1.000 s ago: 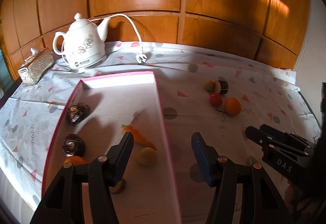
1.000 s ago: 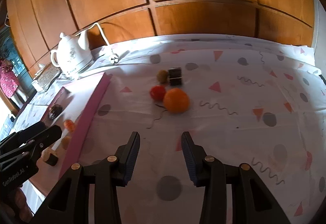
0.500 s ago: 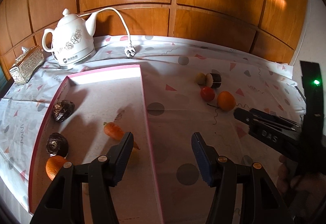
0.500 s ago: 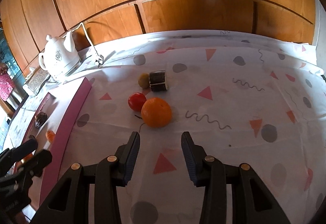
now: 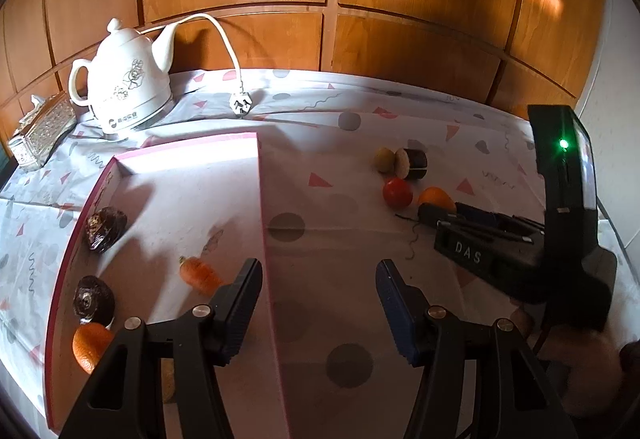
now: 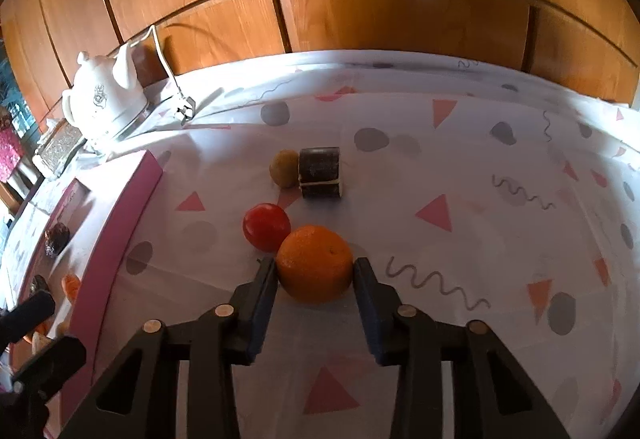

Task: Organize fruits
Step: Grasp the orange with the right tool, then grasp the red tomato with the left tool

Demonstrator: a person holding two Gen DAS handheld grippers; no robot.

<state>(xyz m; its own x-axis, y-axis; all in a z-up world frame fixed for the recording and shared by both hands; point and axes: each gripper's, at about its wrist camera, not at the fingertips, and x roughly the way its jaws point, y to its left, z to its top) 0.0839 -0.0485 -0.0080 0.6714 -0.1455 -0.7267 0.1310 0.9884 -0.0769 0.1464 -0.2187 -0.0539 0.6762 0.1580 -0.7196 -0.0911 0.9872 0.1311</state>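
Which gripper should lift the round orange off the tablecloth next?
Right. The right gripper already has the round orange between its closing fingers, while the left gripper is empty above the pink-rimmed tray's edge.

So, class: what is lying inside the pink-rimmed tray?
In the tray: two dark wrapped items, a carrot and an orange. The left gripper covers its near end.

Two oranges (image 6: 315, 263) (image 5: 89, 345), one tomato (image 6: 266, 226), one carrot (image 5: 199, 273), one kettle (image 5: 124, 87), one pink tray (image 5: 262, 199).
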